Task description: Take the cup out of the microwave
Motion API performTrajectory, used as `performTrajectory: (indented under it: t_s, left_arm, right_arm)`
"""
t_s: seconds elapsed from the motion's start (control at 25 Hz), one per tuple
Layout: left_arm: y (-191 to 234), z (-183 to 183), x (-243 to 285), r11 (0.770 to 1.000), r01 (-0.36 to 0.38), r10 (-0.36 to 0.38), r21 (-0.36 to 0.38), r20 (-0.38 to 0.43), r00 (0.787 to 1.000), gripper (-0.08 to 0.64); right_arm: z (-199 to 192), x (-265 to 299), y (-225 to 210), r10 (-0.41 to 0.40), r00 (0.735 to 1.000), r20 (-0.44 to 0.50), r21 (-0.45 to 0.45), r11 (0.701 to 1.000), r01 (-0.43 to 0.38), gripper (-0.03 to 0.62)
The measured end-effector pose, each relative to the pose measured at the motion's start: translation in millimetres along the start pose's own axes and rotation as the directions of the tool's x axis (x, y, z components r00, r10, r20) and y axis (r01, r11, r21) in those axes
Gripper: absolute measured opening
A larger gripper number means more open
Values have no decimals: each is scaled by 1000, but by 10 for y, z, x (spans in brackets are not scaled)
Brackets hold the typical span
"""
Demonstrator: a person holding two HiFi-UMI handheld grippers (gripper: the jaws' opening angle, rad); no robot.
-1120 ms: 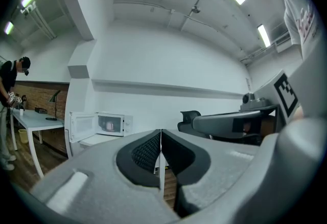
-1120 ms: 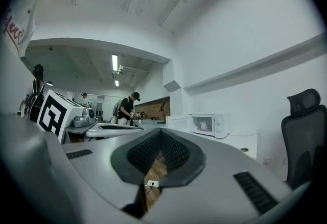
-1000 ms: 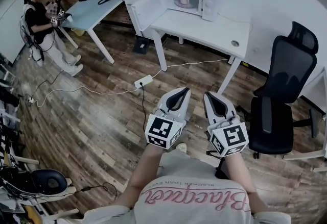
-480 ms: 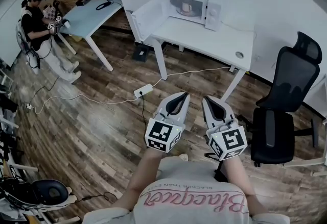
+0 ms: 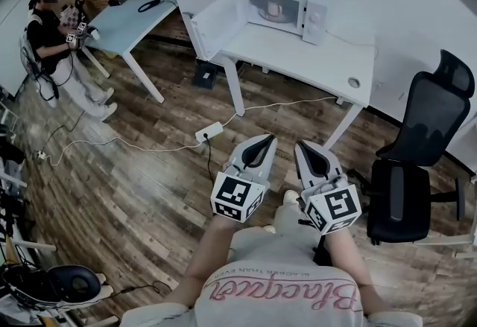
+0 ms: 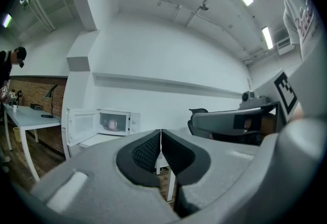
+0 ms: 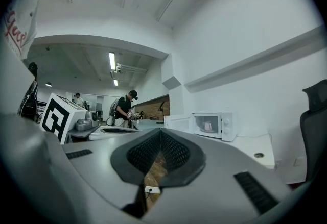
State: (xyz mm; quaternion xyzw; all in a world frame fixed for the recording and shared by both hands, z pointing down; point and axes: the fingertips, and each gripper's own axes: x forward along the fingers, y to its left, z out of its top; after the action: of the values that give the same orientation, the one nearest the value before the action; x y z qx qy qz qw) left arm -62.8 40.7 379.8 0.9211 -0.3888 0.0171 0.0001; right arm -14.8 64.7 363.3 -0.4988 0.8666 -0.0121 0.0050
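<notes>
Left gripper: jaws closed tip to tip, nothing between them. Right gripper: likewise closed and empty. Both are held level, side by side, well short of the white table. The pink cup stands inside the microwave, door open, at 12 o'clock from the grippers. An office chair is at 3 o'clock. The shirt bears pink script, upside down and not reliably legible.

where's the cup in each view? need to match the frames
Head view: cup upper centre, inside the open microwave.
Left gripper view: cup left of centre, inside the microwave.
Right gripper view: cup right of centre, inside the microwave.
Shared landmark: the microwave's open door, swung left.
</notes>
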Motion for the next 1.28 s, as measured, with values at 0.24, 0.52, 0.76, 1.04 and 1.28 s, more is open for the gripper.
performTrajectory:
  t_s: [0.24,0.52,0.76,1.04,1.28]
  left_arm:
    - [118,-41,128,1000,10,-10,-5,-10,1000,9]
    - [284,-51,396,1000,-4,4,-7,-15,1000,9]
    - [459,-90,688,1000,-5,5,-4,-49,999,9]
    - [752,-72,1121,1000,-6,6,-2,-51,999,9]
    - [1005,-65,1586,1000,-18,18,-5,-55,998,10]
  right_arm:
    - [-33,182,-96,4,1000,1,21,1000,-4,12]
    - [-46,373,-346,-2,1000,13,35,999,1,12]
    - [-50,623,-572,7,1000,5,33,999,-7,12]
    - [-15,1066,-933,11,1000,-3,4,1000,-11,12]
    - [-20,1423,-1304,30,1000,-7,9,1000,-30,12]
